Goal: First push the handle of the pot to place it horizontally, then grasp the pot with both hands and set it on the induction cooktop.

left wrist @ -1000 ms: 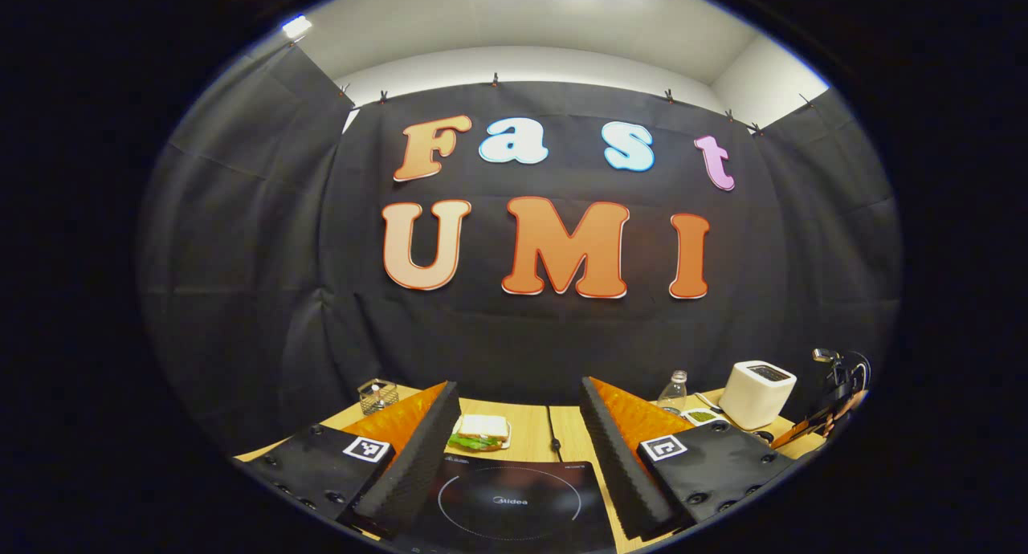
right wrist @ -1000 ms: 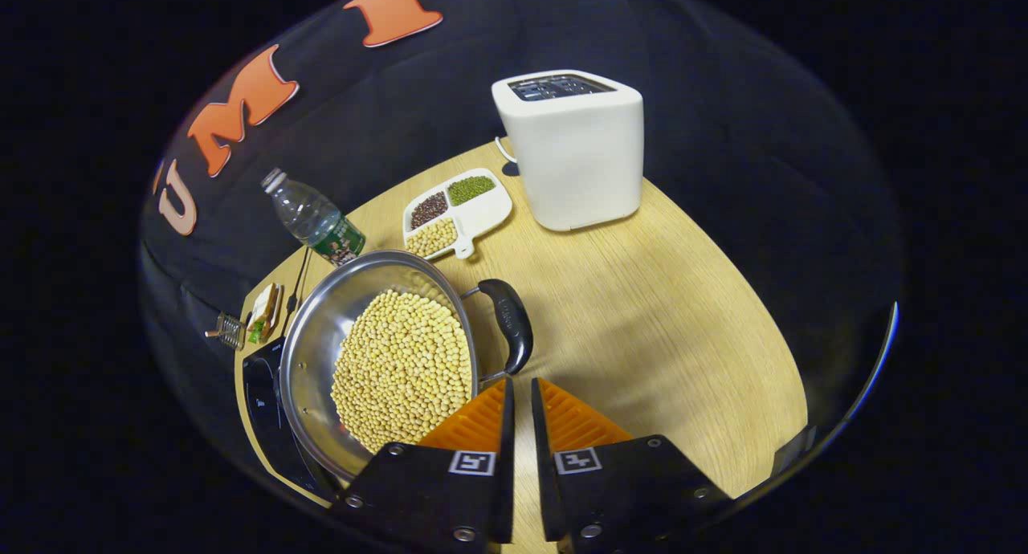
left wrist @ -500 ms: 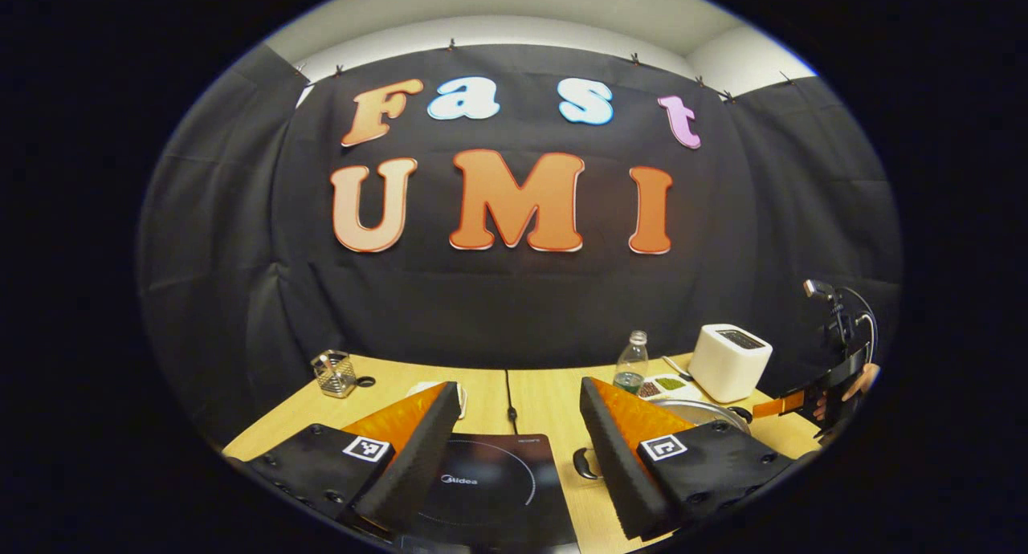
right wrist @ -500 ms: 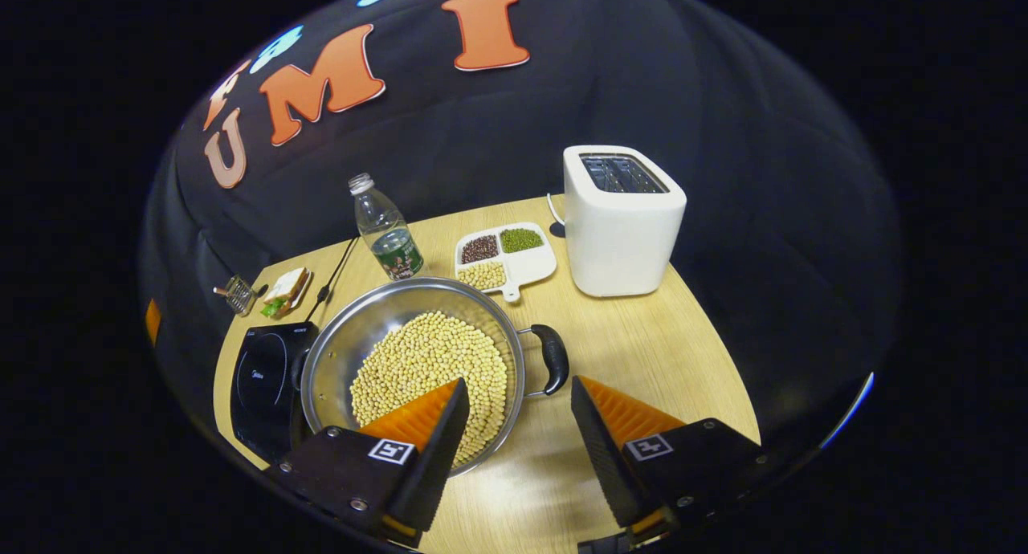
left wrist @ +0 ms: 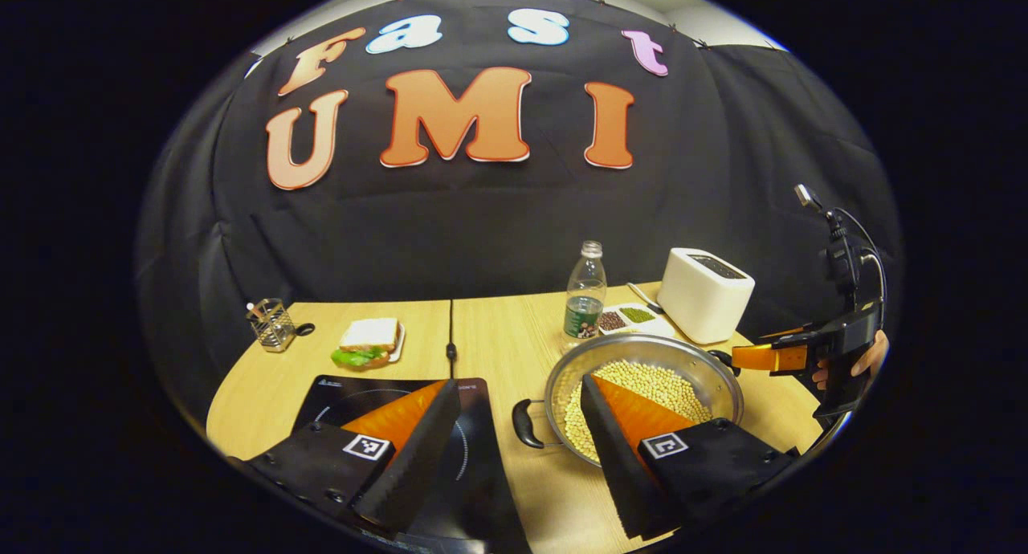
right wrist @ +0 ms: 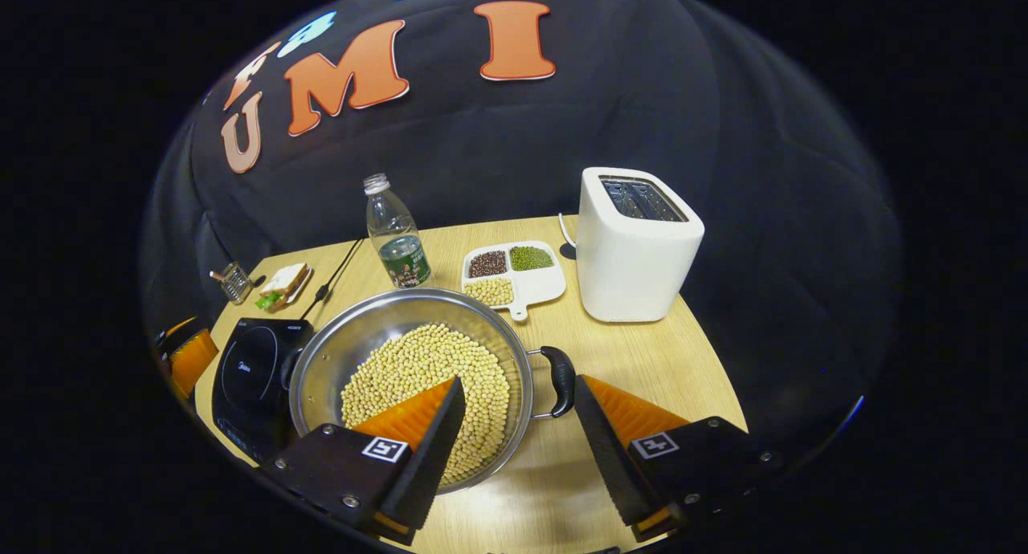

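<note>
A steel pot [right wrist: 337, 353] full of pale beans stands on the wooden table just right of the black induction cooktop [right wrist: 249, 369]. Its right black handle [right wrist: 560, 377] lies between my right gripper's [right wrist: 519, 381] open fingers, close to the right fingertip; the left finger hangs over the beans. In the left gripper view, the pot [left wrist: 691, 361] has its left handle [left wrist: 526, 423] pointing at the cooktop [left wrist: 337, 393]. My left gripper [left wrist: 518, 385] is open above them, holding nothing. A hand [left wrist: 867, 361] holds the right gripper [left wrist: 771, 357] beyond the pot.
Behind the pot stand a white toaster [right wrist: 638, 249], a divided dish of beans [right wrist: 514, 269] and a water bottle [right wrist: 393, 237]. A sandwich [right wrist: 281, 285] and a wire holder [right wrist: 233, 281] sit at the far left, with a cable running back from the cooktop.
My right gripper went from shut beside the pot's handle to open, and drew back a little. The left gripper tipped downward and shifted, bringing the pot and cooktop under its fingers.
</note>
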Available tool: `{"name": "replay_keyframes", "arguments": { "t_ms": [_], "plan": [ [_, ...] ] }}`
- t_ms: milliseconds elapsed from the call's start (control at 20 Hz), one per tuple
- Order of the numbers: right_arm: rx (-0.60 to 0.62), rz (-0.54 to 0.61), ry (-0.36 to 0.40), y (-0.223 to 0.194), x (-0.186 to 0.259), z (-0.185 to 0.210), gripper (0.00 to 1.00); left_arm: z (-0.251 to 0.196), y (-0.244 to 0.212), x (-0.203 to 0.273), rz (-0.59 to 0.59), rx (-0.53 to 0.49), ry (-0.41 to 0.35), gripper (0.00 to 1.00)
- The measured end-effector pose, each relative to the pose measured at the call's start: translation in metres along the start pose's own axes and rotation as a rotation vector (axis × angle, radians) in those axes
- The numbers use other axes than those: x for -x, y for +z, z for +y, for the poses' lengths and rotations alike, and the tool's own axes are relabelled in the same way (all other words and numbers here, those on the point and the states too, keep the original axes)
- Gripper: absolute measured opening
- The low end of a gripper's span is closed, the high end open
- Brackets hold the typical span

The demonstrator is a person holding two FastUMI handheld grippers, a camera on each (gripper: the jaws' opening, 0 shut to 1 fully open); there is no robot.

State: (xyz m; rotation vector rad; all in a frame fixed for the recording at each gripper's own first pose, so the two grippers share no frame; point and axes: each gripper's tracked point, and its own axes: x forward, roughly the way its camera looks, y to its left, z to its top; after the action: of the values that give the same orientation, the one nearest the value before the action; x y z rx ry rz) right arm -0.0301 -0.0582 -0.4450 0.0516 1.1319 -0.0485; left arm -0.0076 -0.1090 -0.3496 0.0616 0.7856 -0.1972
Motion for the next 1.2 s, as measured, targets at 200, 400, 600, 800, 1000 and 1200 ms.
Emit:
{"name": "replay_keyframes", "arguments": {
  "t_ms": [200,400,600,800,1000,1200],
  "plan": [
    [0.058,0.021,-0.05,-0.007,-0.016,-0.01,0.86,-0.018,-0.026,-0.025,0.063,0.007,-0.017,0.99],
    [0.059,0.03,-0.046,-0.008,-0.027,-0.008,0.87,-0.022,-0.051,-0.05,0.135,0.029,-0.014,0.98],
    [0.075,0.04,-0.062,-0.012,-0.035,-0.012,0.86,-0.021,-0.074,-0.07,0.196,0.041,-0.004,0.98],
    [0.091,0.048,-0.077,-0.015,-0.043,-0.011,0.86,-0.022,-0.089,-0.085,0.243,0.047,0.005,0.95],
    [0.088,0.065,-0.095,-0.018,-0.051,-0.014,0.86,-0.026,-0.091,-0.1,0.226,0.037,0.01,0.94],
    [0.099,0.097,-0.125,-0.025,-0.057,-0.019,0.85,-0.029,-0.09,-0.112,0.218,0.012,-0.009,0.93]
  ]
}}
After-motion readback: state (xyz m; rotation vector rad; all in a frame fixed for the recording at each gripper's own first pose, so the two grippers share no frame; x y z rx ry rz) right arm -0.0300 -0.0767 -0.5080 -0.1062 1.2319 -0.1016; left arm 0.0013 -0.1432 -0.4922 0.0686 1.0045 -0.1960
